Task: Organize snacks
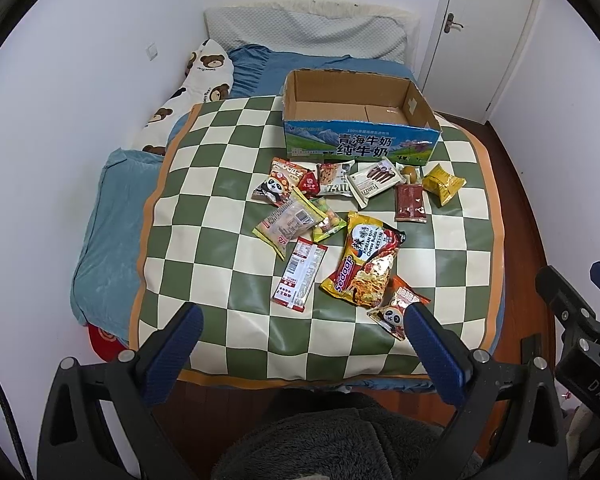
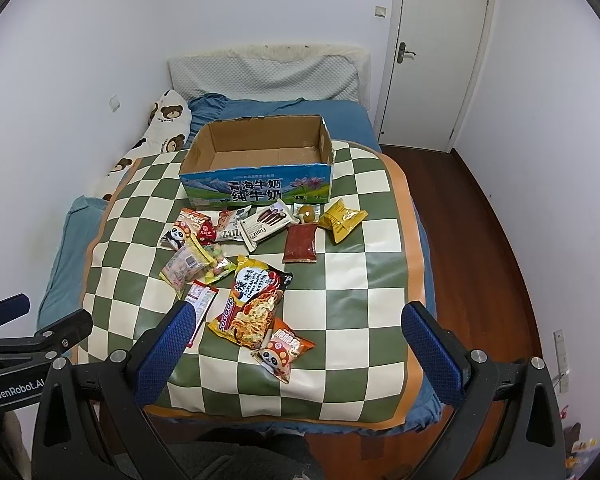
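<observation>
Several snack packets lie scattered on a green-and-cream checkered mat (image 1: 204, 184) (image 2: 360, 280) on a bed. Nearest are a yellow Sedaap noodle pack (image 1: 364, 260) (image 2: 250, 304), a small orange panda packet (image 1: 396, 312) (image 2: 284, 350) and a red-and-white sachet (image 1: 300, 276) (image 2: 200, 304). An open, empty cardboard milk box (image 1: 356, 116) (image 2: 260, 160) stands behind the snacks. My left gripper (image 1: 304, 320) is open and empty above the mat's near edge. My right gripper (image 2: 300, 320) is open and empty, just right of the left one.
Further back lie a yellow chip bag (image 1: 442, 182) (image 2: 342, 218), a dark red packet (image 1: 410, 202) (image 2: 300, 242) and a Franzzi biscuit pack (image 1: 376, 180) (image 2: 266, 226). A bear-print pillow (image 1: 188, 92) lies along the left wall. A door (image 2: 436, 52) and wood floor (image 2: 472, 240) are to the right.
</observation>
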`<act>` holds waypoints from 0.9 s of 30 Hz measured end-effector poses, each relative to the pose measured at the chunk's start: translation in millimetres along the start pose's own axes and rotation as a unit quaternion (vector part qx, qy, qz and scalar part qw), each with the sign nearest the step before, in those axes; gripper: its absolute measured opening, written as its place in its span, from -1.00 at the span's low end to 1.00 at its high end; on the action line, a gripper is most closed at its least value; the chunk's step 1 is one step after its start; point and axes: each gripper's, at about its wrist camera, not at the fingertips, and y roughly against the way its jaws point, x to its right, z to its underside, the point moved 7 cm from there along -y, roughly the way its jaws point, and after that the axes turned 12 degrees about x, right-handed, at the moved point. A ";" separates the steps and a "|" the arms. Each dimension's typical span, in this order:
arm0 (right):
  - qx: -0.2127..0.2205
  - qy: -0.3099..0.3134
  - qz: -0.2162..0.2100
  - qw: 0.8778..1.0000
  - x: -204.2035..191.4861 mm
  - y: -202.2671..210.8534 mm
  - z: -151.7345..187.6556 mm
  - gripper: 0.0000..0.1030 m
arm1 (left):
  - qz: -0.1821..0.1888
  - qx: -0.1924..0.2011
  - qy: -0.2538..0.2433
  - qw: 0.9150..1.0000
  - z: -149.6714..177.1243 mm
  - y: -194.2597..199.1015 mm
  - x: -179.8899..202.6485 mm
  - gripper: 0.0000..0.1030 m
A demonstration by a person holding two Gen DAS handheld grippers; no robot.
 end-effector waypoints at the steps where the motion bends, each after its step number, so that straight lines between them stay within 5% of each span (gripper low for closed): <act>1: 0.000 0.000 0.000 1.000 -0.1 0.5 0.2 1.00 | 0.000 0.001 0.000 1.000 0.3 0.5 -0.6 1.00; 27: -0.001 -0.003 0.000 1.000 -6.0 2.2 -0.3 1.00 | 0.000 0.002 0.001 1.000 1.6 0.8 -0.6 1.00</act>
